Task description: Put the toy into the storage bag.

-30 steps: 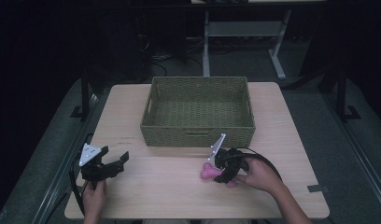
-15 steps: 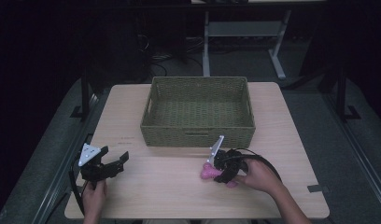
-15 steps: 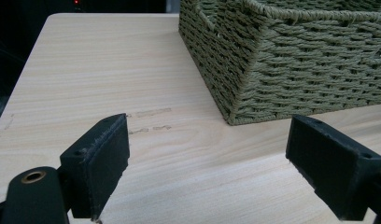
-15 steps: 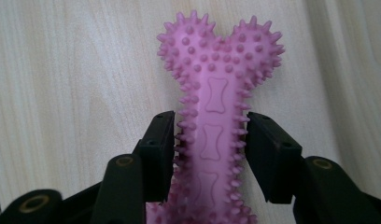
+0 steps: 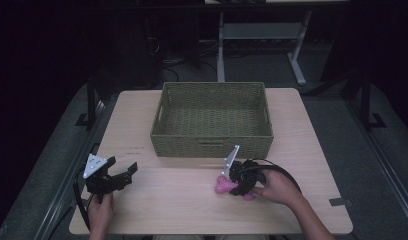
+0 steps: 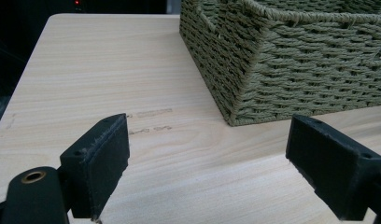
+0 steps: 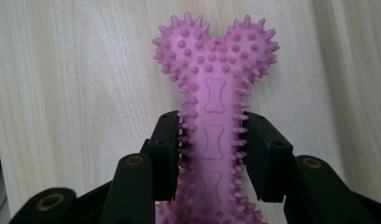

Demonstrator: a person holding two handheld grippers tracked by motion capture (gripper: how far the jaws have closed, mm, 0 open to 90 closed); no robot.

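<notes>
**Right gripper takes hold of the pink bone toy in front of the basket**

The right gripper [image 7: 212,154] has just been closing its jaws, and now its pads [image 7: 166,154] press on both sides of the shaft of the pink spiked rubber bone-shaped toy [image 7: 215,88], which lies flat on the light wooden table [image 5: 312,130], at 6 o'clock from the green woven rectangular basket [image 5: 212,120]. I judge that the step in hand is the grasp. The next move probably calls for a lift and a carry toward 12 o'clock, high enough to pass the basket wall. The left gripper [image 6: 207,168] rests at the 8 o'clock side with its jaws wide apart and nothing between them. The right gripper view shows the grip on the shaft; the high view [image 5: 227,185] shows how near the basket is.
</notes>
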